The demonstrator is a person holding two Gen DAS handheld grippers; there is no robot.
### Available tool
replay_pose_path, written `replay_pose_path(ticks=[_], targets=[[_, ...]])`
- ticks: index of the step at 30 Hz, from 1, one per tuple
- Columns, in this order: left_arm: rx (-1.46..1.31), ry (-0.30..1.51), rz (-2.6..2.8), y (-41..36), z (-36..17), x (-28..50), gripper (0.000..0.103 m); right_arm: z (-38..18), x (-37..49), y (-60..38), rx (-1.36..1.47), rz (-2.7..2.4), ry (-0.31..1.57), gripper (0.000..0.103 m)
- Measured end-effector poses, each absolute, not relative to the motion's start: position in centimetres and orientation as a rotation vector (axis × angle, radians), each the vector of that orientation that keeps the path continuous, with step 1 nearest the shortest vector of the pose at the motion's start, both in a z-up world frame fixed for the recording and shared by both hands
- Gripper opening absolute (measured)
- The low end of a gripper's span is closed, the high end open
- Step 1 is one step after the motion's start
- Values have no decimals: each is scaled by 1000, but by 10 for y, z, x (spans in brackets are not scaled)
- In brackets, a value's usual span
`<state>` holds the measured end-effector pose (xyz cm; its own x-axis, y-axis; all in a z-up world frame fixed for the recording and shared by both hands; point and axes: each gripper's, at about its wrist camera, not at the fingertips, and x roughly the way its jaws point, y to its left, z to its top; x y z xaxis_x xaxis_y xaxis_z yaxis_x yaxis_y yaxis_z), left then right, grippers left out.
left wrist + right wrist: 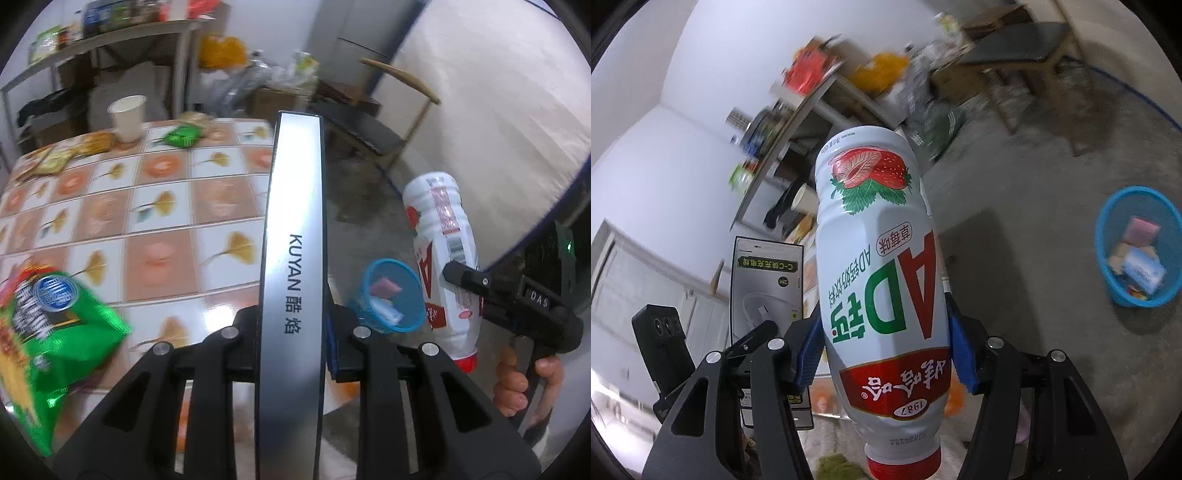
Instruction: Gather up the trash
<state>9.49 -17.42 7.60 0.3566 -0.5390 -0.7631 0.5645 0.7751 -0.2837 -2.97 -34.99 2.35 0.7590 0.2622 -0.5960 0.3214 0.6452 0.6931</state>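
My left gripper (293, 325) is shut on a flat grey box (293, 236) marked KUYAN, held edge-on above the tiled table (155, 221). My right gripper (886, 354) is shut on a white strawberry drink bottle (879, 258) with a red cap, held cap-down above the floor. The bottle (441, 258) and the right gripper (480, 291) also show in the left wrist view. The grey box (766, 306) also shows in the right wrist view. A blue mesh bin (1137, 254) with some trash inside stands on the floor; it also shows in the left wrist view (391, 299).
On the table lie a green snack bag (44, 339), a small green wrapper (181, 136), yellow wrappers (70, 153) and a white paper cup (127, 117). A chair (373, 129) stands beyond the table. A cluttered shelf (110, 40) lines the far wall.
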Motion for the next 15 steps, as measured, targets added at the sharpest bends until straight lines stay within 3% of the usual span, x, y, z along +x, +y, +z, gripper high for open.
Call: replay_pose_path(ticks=[8,15], targets=[[63,1025,-891,-252,69,76,23,8,-142,-412,1002,-300,631,58],[146,1151,-1025,-335,35,56,23,-40,-234,-447,1165,-504,597,58]])
